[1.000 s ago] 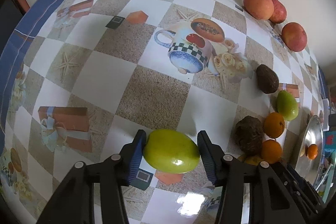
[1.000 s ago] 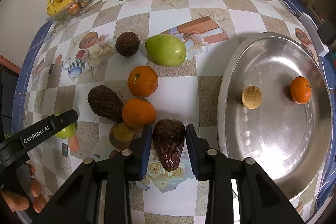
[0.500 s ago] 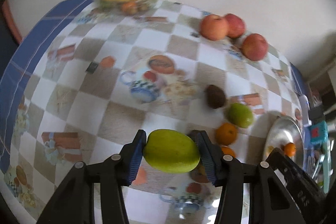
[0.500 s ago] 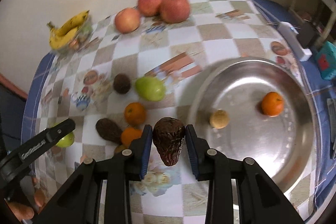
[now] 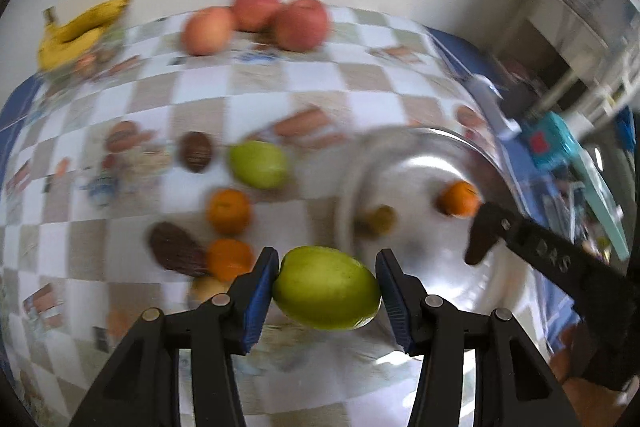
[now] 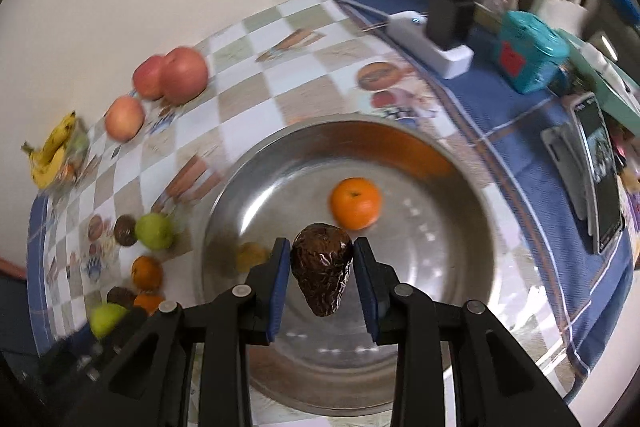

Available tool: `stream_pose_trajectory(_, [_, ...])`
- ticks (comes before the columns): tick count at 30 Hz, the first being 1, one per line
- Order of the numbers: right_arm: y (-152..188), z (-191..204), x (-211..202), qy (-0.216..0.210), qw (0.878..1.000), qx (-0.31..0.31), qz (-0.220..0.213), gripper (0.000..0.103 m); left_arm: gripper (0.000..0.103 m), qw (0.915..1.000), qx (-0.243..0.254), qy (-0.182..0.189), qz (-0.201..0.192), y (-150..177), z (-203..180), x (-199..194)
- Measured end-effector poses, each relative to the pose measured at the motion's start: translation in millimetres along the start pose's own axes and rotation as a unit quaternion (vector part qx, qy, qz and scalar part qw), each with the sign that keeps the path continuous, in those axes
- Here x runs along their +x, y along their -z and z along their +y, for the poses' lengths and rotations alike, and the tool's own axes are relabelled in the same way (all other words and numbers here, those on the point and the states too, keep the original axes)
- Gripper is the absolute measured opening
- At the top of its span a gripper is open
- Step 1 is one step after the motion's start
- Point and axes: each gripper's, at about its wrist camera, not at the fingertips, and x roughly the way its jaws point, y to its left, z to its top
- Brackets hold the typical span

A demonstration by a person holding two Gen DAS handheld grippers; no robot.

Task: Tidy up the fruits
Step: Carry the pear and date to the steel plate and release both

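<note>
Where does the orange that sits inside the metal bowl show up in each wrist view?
Left wrist view: the orange lies right of centre, in the far part of the metal bowl, above the tip of the right tongs.
Right wrist view: the same orange sits near the middle of the picture, just above the dark wrinkled fruit held there.
Shared landmark: the three apples by the wall.

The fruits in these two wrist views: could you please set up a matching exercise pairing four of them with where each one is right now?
Things:
1. green fruit
2. wrinkled dark fruit
3. orange
4. bananas

Places:
A. lying in the metal tray
B. gripped in the right tongs
C. at the far edge of the table, by the wall
D. gripped in the left tongs

Pairs: 1-D, 2-B, 3-A, 4-C
</note>
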Motion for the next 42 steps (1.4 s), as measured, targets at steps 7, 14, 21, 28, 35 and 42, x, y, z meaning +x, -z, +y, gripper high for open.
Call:
stream_pose_trajectory(7, [-1, -22, -7, 0.007, 1.0, 0.02, -0.008, 0.034, 0.054, 0.9985, 0.048, 0.024, 0.009, 9, -45, 22])
stream_pose_trajectory(14, [3, -29, 8, 0.007, 0.999, 0.028, 0.014, 0.034, 0.054, 0.9976, 0.061, 0.024, 0.021, 13, -51, 47])
stream_pose_trajectory(21, [7, -30, 29, 0.01, 0.999, 0.029, 0.04, 0.034, 0.054, 0.9962, 0.081, 0.012, 0.029, 19, -60, 63])
stream_pose_trajectory(28, [11, -30, 41, 0.013, 0.998, 0.028, 0.054, 0.034, 0.054, 0.9949, 0.091, 0.015, 0.039, 23, -67, 73])
stream_pose_trajectory(35, [11, -31, 40, 0.012, 0.998, 0.031, 0.053, 0.034, 0.054, 0.9949, 0.09, 0.018, 0.042, 24, -65, 76])
stream_pose_trajectory(42, [10, -31, 40, 0.012, 0.998, 0.034, 0.056, 0.035, 0.055, 0.9945, 0.09, 0.024, 0.049, 23, -64, 76])
